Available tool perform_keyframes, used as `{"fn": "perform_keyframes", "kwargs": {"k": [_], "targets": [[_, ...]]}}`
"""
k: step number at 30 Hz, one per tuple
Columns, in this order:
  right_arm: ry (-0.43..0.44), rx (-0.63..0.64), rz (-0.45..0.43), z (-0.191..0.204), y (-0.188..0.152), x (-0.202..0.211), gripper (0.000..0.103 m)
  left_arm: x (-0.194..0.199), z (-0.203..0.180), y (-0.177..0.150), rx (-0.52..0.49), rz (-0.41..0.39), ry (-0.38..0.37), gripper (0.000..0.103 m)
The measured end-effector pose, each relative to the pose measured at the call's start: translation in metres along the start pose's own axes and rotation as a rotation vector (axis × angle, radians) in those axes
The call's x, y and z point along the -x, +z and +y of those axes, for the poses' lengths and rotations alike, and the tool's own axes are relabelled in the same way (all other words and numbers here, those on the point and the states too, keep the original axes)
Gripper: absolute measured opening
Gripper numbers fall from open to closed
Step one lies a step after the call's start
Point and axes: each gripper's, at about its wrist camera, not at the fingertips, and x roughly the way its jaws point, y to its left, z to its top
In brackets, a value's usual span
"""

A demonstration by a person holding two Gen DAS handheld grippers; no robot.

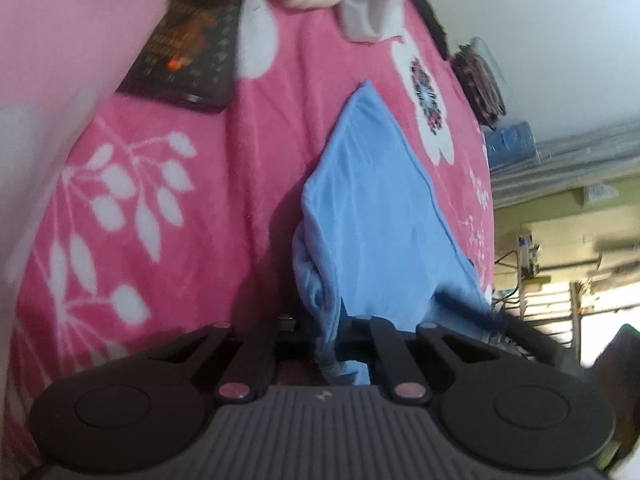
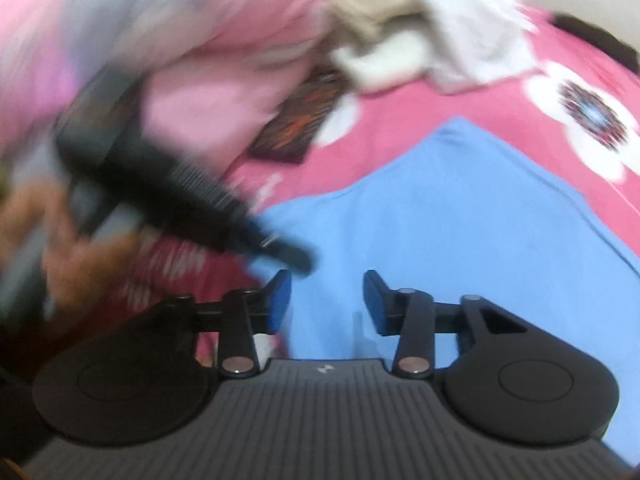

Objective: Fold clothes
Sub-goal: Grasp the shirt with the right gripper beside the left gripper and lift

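Observation:
A light blue garment lies on a pink floral blanket. My left gripper is shut on a bunched edge of the blue garment, which hangs between its jaws. In the right wrist view the blue garment spreads flat under my right gripper, whose blue-padded fingers stand open and hold nothing. The left gripper shows blurred at the left of that view, at the garment's left edge.
A pile of white and beige clothes lies at the far end of the bed. A dark patterned book-like object lies on the blanket. A light pink garment lies at the left. The bed edge and room are at the right.

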Motion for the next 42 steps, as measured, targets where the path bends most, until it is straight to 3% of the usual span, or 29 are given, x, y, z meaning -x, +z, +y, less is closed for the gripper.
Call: {"fn": "perform_keyframes", "kwargs": {"k": [6,10,16,22,25,30,32,42], "targets": [[-0.062,-0.308,0.005,-0.06,0.065,-0.006,0.051,0.012,-0.035,-0.016,-0.31,-0.071,0.079,0.006],[-0.055,-0.384,0.086,-0.071,0.101,-0.045,0.057,0.014,-0.053,-0.031,-0.485,-0.105,0.108,0.006],[-0.153,-0.318,0.241,-0.059,0.113,-0.108,0.058,0.01,-0.067,-0.048,-0.628,-0.118,0.115,0.006],[-0.203,-0.263,0.272,-0.052,0.107,-0.128,0.059,0.005,-0.072,-0.059,-0.68,-0.112,0.114,0.006],[-0.234,-0.228,0.268,-0.049,0.107,-0.129,0.05,0.008,-0.071,-0.058,-0.676,-0.118,0.112,0.006],[-0.256,-0.237,0.24,-0.058,0.101,-0.119,0.013,0.013,-0.072,-0.059,-0.677,-0.134,0.098,0.006],[-0.237,-0.279,0.228,-0.068,0.098,-0.114,0.004,0.012,-0.076,-0.059,-0.687,-0.14,0.089,0.006],[-0.15,-0.414,0.088,-0.104,0.073,-0.039,0.003,0.021,-0.105,-0.072,-0.776,-0.148,-0.02,0.006]]}}
